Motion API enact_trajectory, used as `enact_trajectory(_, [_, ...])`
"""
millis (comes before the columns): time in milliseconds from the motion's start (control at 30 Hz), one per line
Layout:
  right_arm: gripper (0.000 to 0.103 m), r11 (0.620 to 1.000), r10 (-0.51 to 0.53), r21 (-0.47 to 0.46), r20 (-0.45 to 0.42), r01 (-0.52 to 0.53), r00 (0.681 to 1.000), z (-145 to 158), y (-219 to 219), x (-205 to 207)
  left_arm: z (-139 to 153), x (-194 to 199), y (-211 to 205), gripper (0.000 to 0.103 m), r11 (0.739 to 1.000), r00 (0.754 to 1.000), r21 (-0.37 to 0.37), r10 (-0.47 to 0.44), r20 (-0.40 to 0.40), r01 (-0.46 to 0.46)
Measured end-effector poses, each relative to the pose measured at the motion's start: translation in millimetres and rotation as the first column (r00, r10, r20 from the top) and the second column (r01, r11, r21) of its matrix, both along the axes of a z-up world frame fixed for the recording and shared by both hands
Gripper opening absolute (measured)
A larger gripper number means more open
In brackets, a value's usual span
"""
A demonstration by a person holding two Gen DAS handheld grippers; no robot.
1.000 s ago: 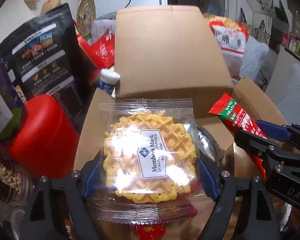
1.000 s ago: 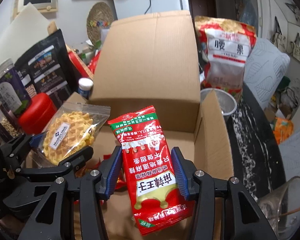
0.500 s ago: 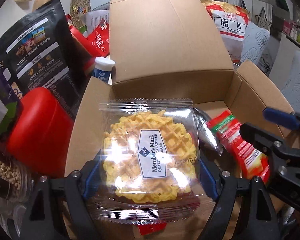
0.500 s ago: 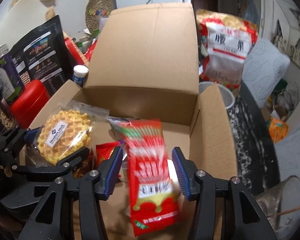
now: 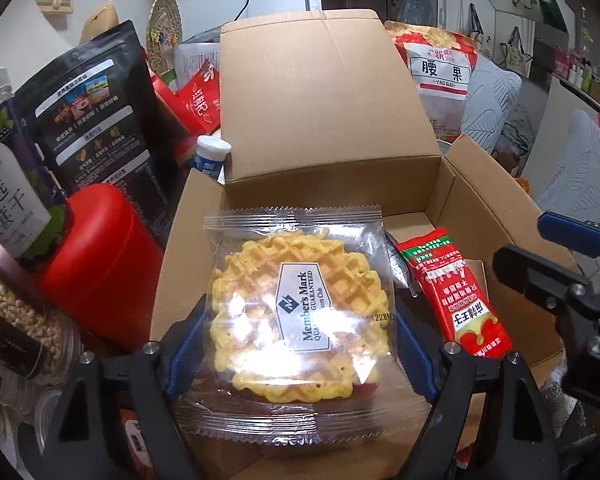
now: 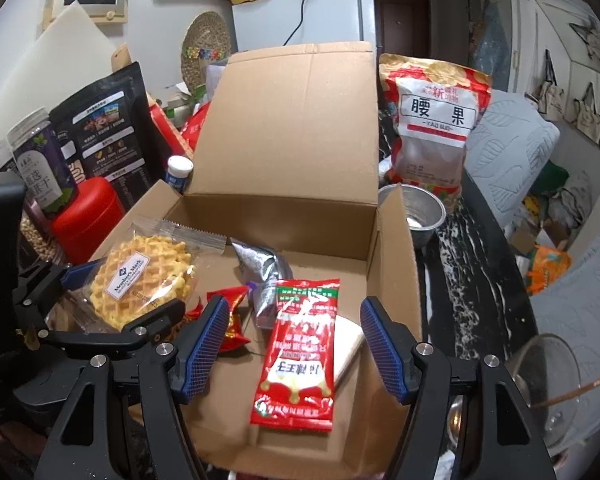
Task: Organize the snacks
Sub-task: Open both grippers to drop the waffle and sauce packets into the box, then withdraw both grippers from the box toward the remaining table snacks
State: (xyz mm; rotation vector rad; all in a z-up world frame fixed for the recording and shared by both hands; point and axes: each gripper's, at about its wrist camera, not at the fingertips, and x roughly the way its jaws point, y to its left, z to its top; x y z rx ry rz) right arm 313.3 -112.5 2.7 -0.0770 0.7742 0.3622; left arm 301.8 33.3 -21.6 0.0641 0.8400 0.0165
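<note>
**Holding the waffle above the box, beside the dropped sachet**

Gripping the waffle packet by its two side edges, the left tongs keep it over the near-left part of the cardboard box, and its sealed ends run away from the tongs toward the upright back flap. The right tongs are opening with nothing pressed; the red sachet lies free on the box floor between them, its long axis toward the back flap. I judge the waffle must go down left of this sachet.
</note>
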Motion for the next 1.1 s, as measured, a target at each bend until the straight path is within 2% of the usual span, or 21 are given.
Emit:
enact_trajectory(133, [0.068, 1.0, -0.003, 0.01, 0.015, 0.003, 1.0, 9.0, -3.4, -9.2, 2.4, -4.7, 1.0, 0.084, 0.999, 1.0, -0.033, -0.009, -0.012, 0.008])
enact_trajectory(267, [0.069, 1.0, -0.003, 0.01, 0.03, 0.002, 1.0, 17.2, -5.9, -19.9, 13.4, -17.3, 0.1, 0.084, 1.0, 0.999, 0.005, 0.016, 0.046, -0.016])
enact_trajectory(700, [0.068, 0.999, 0.006, 0.032, 0.099, -0.009, 0.995, 51.0, -16.6, -70.6, 56.6, -70.8, -2.1, 0.084, 1.0, 0.992, 0.005, 0.009, 0.128, -0.01])
enact_trajectory(933, [0.068, 0.999, 0.014, 0.043, 0.142, -0.02, 0.99, 69.1, -21.2, -106.4, 75.7, -107.8, -9.5, 0.084, 0.999, 0.988, -0.021, -0.042, 0.152, 0.046])
enact_trajectory(1100, [0.068, 0.999, 0.017, 0.037, 0.174, -0.024, 0.985, 78.0, -24.2, -133.2, 87.7, -134.2, -14.9, 0.084, 0.998, 0.981, -0.009, -0.065, 0.181, 0.067])
